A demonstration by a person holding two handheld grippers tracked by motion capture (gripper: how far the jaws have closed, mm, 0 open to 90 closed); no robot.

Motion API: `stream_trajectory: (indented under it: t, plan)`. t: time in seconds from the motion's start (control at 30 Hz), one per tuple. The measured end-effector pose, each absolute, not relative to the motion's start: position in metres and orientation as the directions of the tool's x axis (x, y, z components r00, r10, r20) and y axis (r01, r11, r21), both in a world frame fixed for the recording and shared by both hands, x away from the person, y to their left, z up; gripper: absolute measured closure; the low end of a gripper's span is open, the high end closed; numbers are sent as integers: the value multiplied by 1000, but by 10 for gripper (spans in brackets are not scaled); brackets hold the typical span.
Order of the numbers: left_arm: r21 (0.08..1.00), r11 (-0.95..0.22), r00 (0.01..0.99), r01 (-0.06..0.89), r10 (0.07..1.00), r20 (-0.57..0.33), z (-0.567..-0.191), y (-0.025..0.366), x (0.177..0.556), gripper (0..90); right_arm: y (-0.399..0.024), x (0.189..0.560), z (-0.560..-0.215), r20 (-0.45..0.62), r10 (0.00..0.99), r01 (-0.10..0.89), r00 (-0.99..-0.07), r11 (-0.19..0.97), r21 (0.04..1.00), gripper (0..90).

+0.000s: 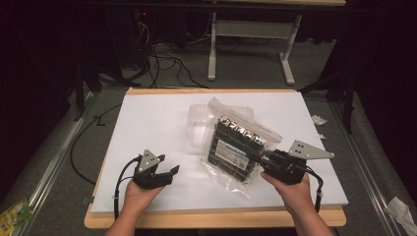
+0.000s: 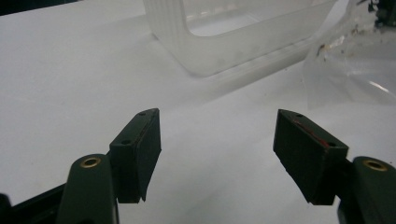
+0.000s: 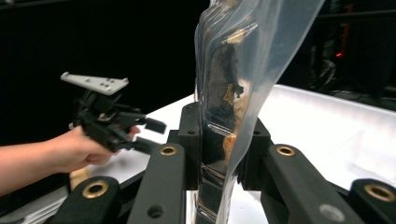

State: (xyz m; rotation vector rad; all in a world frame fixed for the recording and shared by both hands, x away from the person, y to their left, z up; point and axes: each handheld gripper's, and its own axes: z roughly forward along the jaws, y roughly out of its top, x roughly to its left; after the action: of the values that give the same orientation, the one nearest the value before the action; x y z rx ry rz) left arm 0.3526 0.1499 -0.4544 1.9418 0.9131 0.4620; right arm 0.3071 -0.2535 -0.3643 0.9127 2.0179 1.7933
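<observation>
The right tongs (image 3: 219, 163) are squeezed tight on the edge of a clear plastic bag (image 1: 236, 147). The bag holds dark things and has a white and blue label (image 1: 232, 153), but the words on it are too small to read. The bag lies on the white worktop (image 1: 147, 123), a bit right of the middle. The left tongs (image 2: 217, 149) are wide open and hold nothing. They hang just over the bare worktop, near the front edge, well apart from the bag. A clear plastic box (image 2: 233, 32) sits ahead of them, touching the far side of the bag.
</observation>
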Motion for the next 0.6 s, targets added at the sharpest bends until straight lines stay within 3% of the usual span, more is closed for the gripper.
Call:
stream_trajectory:
  t: [0.6]
  plan:
    - [856, -320, 666, 407, 745, -38, -455, 148, 352, 321, -309, 310, -354, 135, 784, 186, -606, -25, 982, 764]
